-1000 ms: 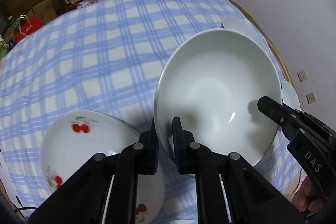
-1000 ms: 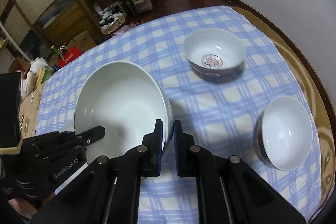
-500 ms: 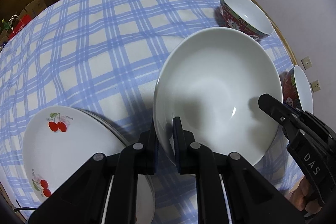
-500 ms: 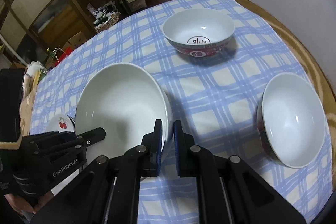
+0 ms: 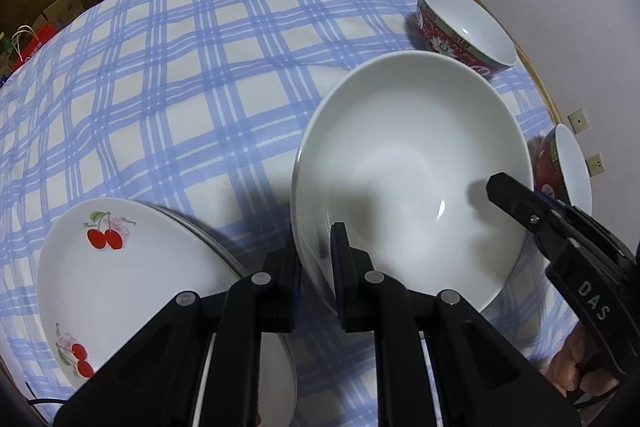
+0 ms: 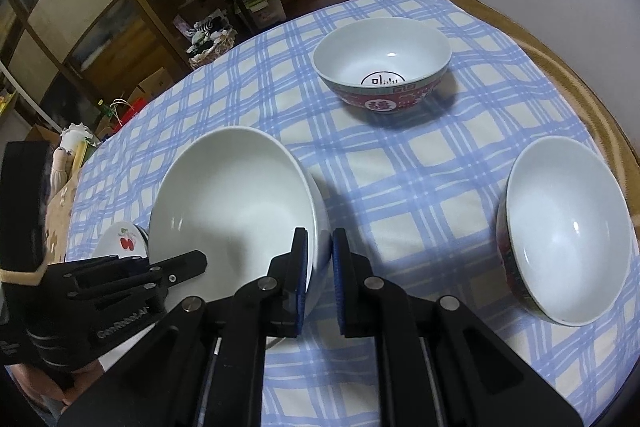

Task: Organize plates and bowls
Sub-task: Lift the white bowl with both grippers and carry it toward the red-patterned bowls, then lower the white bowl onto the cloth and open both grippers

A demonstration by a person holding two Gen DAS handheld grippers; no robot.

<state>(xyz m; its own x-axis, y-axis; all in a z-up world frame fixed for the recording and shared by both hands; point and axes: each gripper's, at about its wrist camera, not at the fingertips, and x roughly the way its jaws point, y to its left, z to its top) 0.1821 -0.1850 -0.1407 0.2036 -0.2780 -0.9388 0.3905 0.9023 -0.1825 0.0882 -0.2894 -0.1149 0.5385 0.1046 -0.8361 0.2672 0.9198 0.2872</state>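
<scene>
While the blue-and-white checked tablecloth (image 5: pixel 208 75) covers nearly all of the round wooden table (image 6: pixel 576 75), the biggest dish on it is the large plain white bowl (image 5: pixel 408 163), which sits near the front edge, between the two grippers. The left gripper (image 5: pixel 316 267) pinches the bowl's near rim, one finger outside the wall and one inside. The right gripper (image 6: pixel 320 267) grips the opposite side of the same rim in the same way; whether the bowl rests on the cloth or is lifted slightly cannot be told.

Just left of the bowl lies a stack of white plates, the top cherry-print plate (image 5: pixel 132 287) tilted toward the left wrist camera. Beyond the white bowl stands a red patterned bowl (image 6: pixel 382 67) with a dark emblem printed on its white inside bottom, upright and well apart from the others. A second red-sided bowl (image 6: pixel 564 247) with a plain white interior sits near the table's right edge, close to the right gripper.
</scene>
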